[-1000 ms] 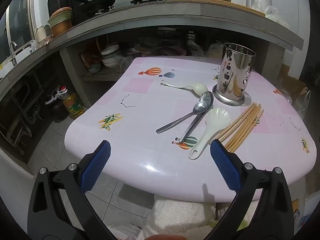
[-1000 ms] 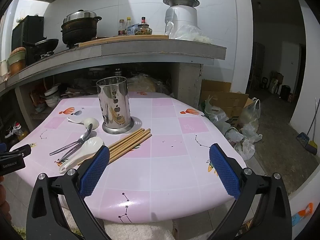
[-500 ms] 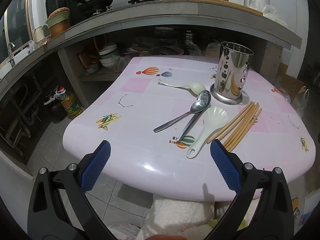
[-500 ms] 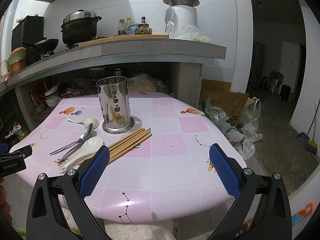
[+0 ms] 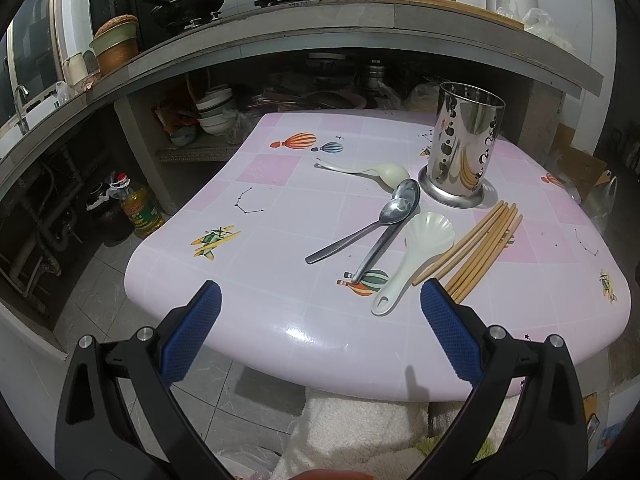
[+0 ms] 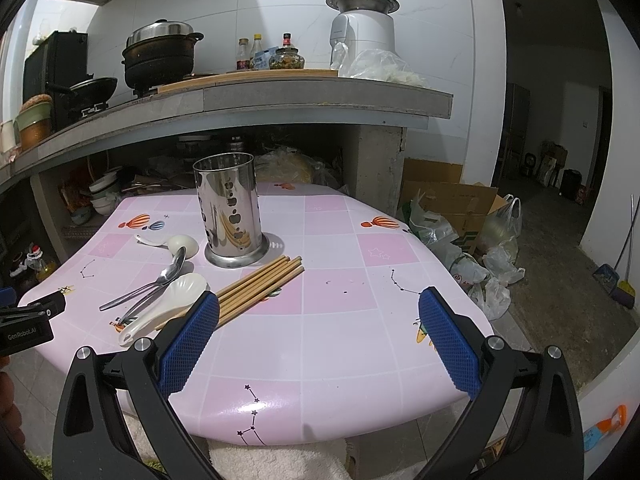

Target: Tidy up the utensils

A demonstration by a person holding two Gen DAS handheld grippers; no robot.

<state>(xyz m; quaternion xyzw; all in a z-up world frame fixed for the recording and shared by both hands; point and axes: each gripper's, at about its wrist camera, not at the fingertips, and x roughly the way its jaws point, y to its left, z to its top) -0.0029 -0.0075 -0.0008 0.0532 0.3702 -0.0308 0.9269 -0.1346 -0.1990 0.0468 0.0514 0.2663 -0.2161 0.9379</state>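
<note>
Two tongs, nearest the cameras, both released with blue pads spread wide and nothing between them: left tongs (image 5: 320, 308) poised over the near left edge of the bench (image 5: 280, 312), right tongs (image 6: 319, 314) over its near right half. One bench, top pink and white check with balloon and aeroplane prints, carrying all utensils loose in its middle and right part as seen from the left wrist. One white ladle-shaped spoon (image 5: 416, 248), nearest of the utensils, bowl facing up, handle pointing toward the tongs. One bundle of wooden chopsticks (image 5: 476, 248), lying diagonally just beside that spoon on its right. Two metal spoons (image 5: 384, 224), crossed over each other just left of the white spoon, bowls toward the far side. One second white spoon (image 5: 372, 170), beyond the metal pair, bowl down, its bowl touching or nearly touching theirs; cannot tell which. One steel utensil holder (image 5: 464, 144), upright, perforated, on a round base, beyond the chopsticks; nothing stands up out of it. One concrete counter (image 6: 280, 96) behind, bearing a lidded pot (image 6: 160, 56), bottles and a white appliance (image 6: 362, 28).
</note>
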